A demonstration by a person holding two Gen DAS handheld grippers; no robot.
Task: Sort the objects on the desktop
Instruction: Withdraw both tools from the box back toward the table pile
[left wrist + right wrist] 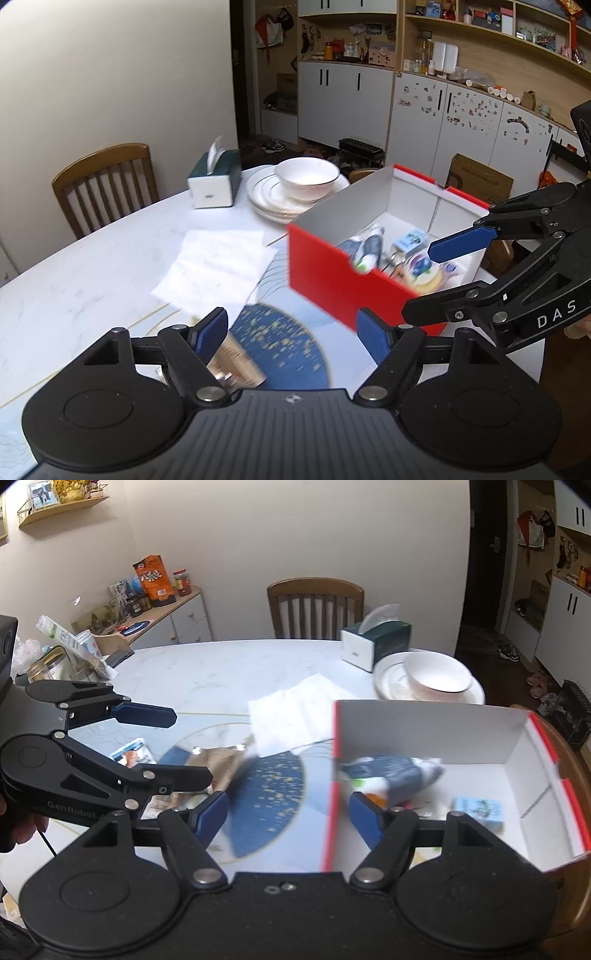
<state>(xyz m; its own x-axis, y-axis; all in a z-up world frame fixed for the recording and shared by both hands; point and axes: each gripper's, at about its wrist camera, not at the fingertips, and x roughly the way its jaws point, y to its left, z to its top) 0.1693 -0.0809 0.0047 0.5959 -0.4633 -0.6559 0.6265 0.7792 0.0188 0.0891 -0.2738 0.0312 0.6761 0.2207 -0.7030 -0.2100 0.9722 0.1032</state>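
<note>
Left wrist view: the left gripper (291, 334) hangs with its jaws apart and empty over a blue fan (284, 350) on the desk (92, 266), beside the red box (332, 277) of sorted items. Right wrist view: the right gripper (288, 812) has its jaws apart and empty, straddling the box's red wall.

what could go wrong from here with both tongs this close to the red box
1. Both tongs, left and right, stand open and empty by the red box; a sweep could nudge it toward the stacked plates and bowl behind it.
2. The paper sheet lies loose beside the box and could be dragged along.
3. Blur suggests fast motion, so a reach for the blue fan may miss.
</note>
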